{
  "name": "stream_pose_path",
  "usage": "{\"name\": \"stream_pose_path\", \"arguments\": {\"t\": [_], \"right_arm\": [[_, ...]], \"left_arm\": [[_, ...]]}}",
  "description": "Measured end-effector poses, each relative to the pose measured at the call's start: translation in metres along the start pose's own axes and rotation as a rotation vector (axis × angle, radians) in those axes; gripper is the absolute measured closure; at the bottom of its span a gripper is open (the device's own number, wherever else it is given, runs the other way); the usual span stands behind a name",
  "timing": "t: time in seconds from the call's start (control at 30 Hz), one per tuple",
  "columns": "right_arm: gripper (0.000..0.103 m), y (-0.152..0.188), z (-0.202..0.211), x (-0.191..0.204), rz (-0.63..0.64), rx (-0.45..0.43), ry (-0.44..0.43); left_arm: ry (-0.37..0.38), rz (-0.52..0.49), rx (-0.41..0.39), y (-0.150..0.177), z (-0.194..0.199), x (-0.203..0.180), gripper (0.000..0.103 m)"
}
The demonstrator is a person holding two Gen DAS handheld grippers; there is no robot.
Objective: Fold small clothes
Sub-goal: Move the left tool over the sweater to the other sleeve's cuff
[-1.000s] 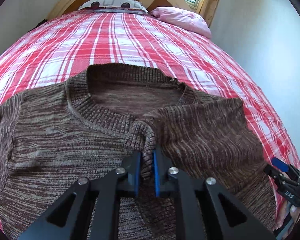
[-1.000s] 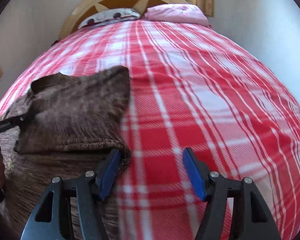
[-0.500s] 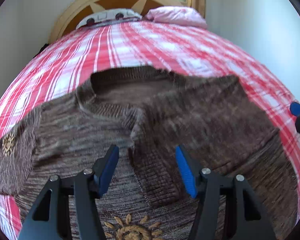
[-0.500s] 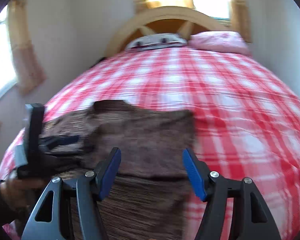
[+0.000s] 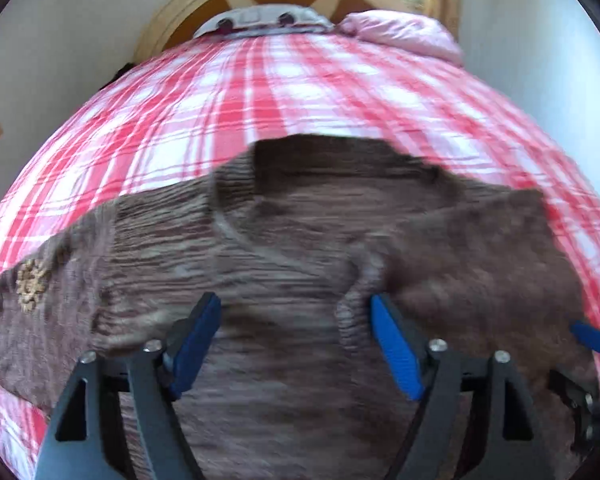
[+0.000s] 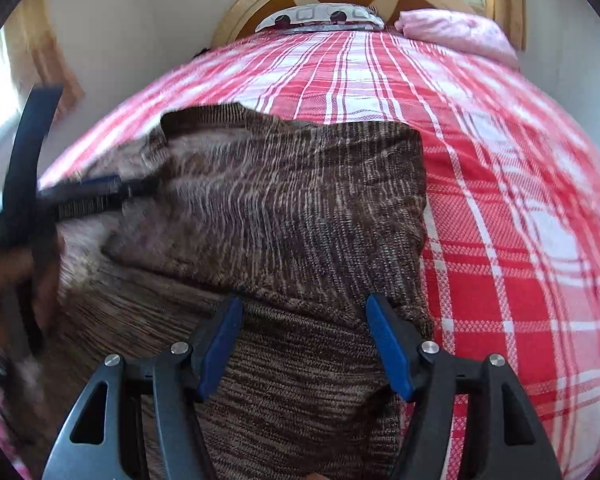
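On the plaid bed [image 6: 500,200], the brown sweater [image 6: 300,208] lies collar away; its unfolded sleeve trails leftward, nearest the left gripper [image 5: 296,344], whose empty jaws are opening; the right gripper [image 6: 304,344] hovers half-open, empty.

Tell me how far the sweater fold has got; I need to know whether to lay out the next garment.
Early. Done: the right sleeve lies folded across the brown sweater on the plaid bed. In hand: nothing; the left gripper is opening with no cloth pinched, and the right gripper hovers open. Left: the left sleeve lies spread out, and the body is unfolded.
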State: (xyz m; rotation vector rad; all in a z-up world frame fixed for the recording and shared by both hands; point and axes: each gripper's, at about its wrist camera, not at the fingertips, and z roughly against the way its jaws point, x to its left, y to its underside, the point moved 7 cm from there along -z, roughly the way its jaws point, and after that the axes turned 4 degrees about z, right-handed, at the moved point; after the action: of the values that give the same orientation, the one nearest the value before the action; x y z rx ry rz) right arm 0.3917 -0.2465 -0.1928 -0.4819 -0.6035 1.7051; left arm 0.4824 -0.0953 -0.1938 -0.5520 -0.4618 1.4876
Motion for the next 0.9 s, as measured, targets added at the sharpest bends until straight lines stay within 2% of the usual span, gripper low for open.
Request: {"name": "stream_pose_path", "arguments": {"t": [0.03,0.1,0.17,0.23,0.3,0.37,0.4,0.47,0.57,0.67,0.83,0.9], "right_arm": [[0.037,-0.002,-0.002,0.004,0.021,0.000,0.024],[0.037,-0.001,-0.002,0.008,0.051,-0.007,0.061],[0.037,-0.002,-0.003,0.003,0.040,-0.012,0.049],[0.037,0.000,-0.002,0.000,0.020,-0.019,0.027],[0.037,0.001,-0.001,-0.001,0.017,-0.029,0.022],[0.037,0.001,-0.001,0.002,0.024,-0.034,0.031],[0.037,0.002,-0.001,0.002,0.028,-0.035,0.036],[0.037,0.002,-0.001,0.003,0.029,-0.035,0.037],[0.037,0.001,-0.002,0.003,0.027,-0.038,0.035],[0.037,0.001,-0.002,0.003,0.028,-0.040,0.035],[0.036,-0.001,0.006,0.005,0.035,-0.016,0.023],[0.036,0.004,0.009,0.008,0.058,0.003,0.043]], "left_arm": [[-0.003,0.033,-0.006,-0.001,0.001,0.006,0.011],[0.014,0.074,-0.026,-0.001,0.006,0.011,0.011],[-0.006,0.054,-0.037,0.002,0.007,0.010,0.012],[0.044,0.042,-0.023,0.007,0.011,0.004,0.014],[0.060,0.031,-0.043,0.008,0.018,-0.001,0.014],[0.018,-0.016,-0.056,0.009,0.020,-0.006,0.014],[-0.025,-0.049,-0.051,0.010,0.016,-0.008,0.014],[-0.060,-0.066,-0.029,0.012,0.007,-0.008,0.012],[-0.049,-0.033,-0.030,0.011,0.009,-0.003,0.012],[-0.059,-0.050,-0.033,0.018,0.017,-0.002,0.013],[-0.043,-0.073,-0.074,0.034,0.047,0.003,0.013],[-0.043,-0.075,-0.095,0.037,0.057,0.006,0.012]]}}
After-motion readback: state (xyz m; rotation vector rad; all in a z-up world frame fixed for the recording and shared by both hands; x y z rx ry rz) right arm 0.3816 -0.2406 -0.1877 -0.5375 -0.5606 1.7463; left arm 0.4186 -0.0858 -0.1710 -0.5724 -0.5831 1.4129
